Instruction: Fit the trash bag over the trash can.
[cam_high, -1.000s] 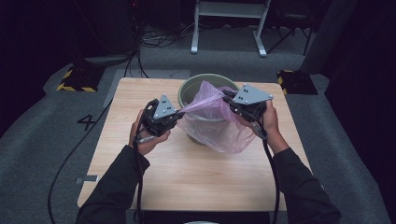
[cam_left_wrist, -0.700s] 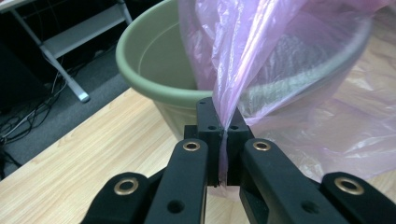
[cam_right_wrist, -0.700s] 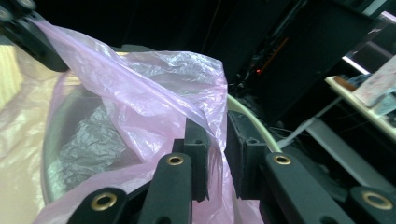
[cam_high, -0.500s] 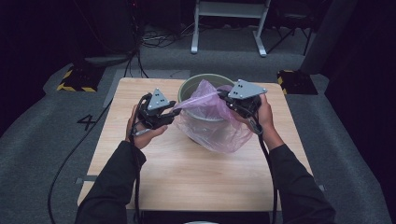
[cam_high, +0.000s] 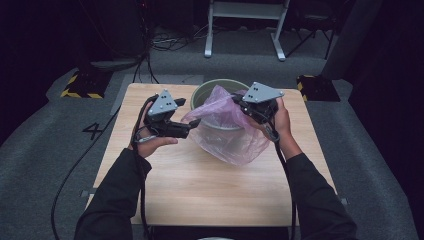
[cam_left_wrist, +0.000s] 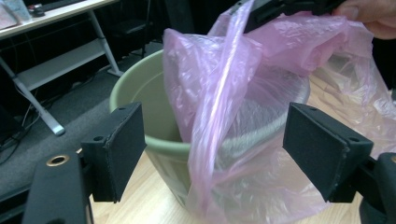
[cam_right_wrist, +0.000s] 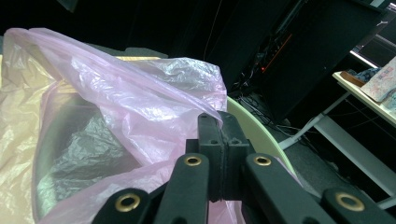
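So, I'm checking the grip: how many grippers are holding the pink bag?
1. The right gripper is clamped on the pink bag at the far rim of the green bin. The left gripper, whose jaws have just been opening, has the bag between them unpinched.

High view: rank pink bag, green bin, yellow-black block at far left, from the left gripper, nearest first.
From the left gripper:
1. Pink bag, right at its fingers.
2. Green bin, just beyond, to the right.
3. Yellow-black block, on the floor, far left.
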